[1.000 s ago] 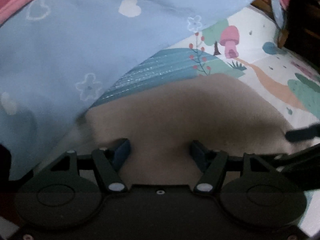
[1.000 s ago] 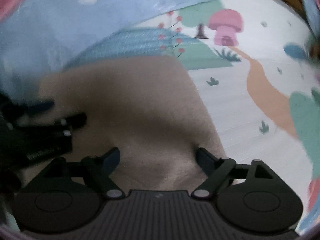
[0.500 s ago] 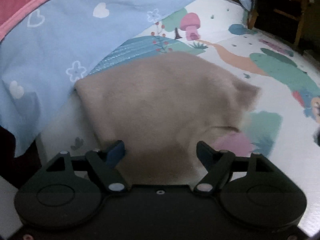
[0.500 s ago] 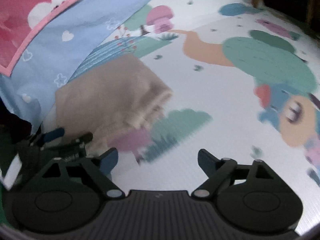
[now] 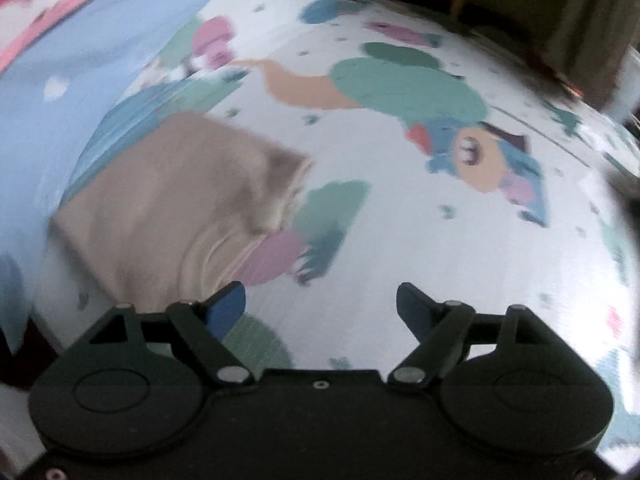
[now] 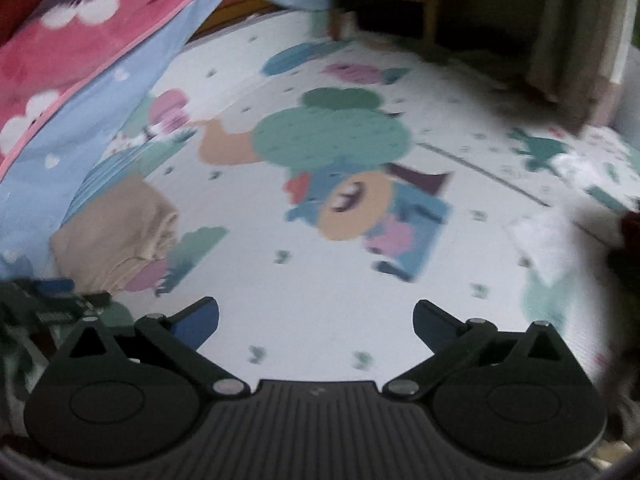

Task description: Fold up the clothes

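A: Your left gripper (image 5: pixel 320 304) stands with its jaws wide apart and nothing between them, only the play mat (image 5: pixel 400 240) showing in the gap. Your right gripper (image 6: pixel 316 316) is the same: spread wide, holding nothing, hovering over bare mat.

B: And where is the garment?

A: The beige garment (image 5: pixel 172 200) lies folded on the mat, forward and to the left of your left gripper. Its near edge sits just beyond the left finger's blue pad (image 5: pixel 226 306); whether they touch, you cannot tell through the blur. From your right wrist view it sits well to the left, apart from that gripper's fingers, with its stacked folded edges facing right.

B: What lies around it?

A: Its far-left side runs close along a blue sheet (image 5: pixel 80 80) printed with small white shapes, which hangs down beside the mat. Above that sheet is a pink blanket (image 6: pixel 60 40) with white clouds. On its right, the garment's corner overlaps a pink and green patch of the mat's cartoon print. Your left gripper's body shows blurred at the lower left of the right wrist view.
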A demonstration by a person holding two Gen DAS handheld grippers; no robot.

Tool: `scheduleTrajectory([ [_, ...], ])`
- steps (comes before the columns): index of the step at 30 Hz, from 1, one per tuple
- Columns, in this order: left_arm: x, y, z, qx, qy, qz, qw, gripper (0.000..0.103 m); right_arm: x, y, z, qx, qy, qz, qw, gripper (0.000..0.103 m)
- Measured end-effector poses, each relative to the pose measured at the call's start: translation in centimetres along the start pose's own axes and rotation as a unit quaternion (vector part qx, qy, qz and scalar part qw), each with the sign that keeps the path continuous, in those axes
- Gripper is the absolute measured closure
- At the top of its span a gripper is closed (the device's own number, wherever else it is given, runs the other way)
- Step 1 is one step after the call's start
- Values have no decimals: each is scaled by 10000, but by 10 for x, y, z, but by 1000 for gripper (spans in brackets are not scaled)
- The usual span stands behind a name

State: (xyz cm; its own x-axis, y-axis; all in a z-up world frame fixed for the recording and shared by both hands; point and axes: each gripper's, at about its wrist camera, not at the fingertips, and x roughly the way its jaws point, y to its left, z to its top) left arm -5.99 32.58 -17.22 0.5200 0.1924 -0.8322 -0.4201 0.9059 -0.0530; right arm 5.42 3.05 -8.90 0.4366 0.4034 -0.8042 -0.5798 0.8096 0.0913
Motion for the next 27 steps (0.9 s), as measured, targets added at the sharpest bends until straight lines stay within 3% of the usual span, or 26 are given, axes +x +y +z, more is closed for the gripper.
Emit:
scheduleTrajectory([
  [3,-39,-33,40,755,-196,-2,9970,17,-38,-32,-3,188,-115,-309,9993,0],
  [6,-81,-77,76,1527,-513,-39,9869,13,-77,-61,-2,437,-212,-513,9975,0],
  [8,-115,-113,98,2051,-770,-131,9756,12,-104,-78,-2,571,-308,-639,9958,0],
  [11,-168,-157,123,2779,-1255,-308,9519,9,-146,-98,-4,675,-536,-752,9934,0],
  [18,-289,-232,171,3351,-2336,-793,9093,8,-200,-132,-11,1071,-888,-959,9856,0],
  [22,-322,-261,166,2868,-2542,-1454,9121,3,-217,-141,-12,1208,-1067,-918,9826,0],
  [25,-302,-283,140,2478,-1940,-2163,9242,2,-232,-145,-21,1246,-1205,-940,9804,0],
  [27,-275,-299,115,2319,-1653,-2312,9303,2,-238,-151,-32,1364,-1211,-960,9785,0],
])
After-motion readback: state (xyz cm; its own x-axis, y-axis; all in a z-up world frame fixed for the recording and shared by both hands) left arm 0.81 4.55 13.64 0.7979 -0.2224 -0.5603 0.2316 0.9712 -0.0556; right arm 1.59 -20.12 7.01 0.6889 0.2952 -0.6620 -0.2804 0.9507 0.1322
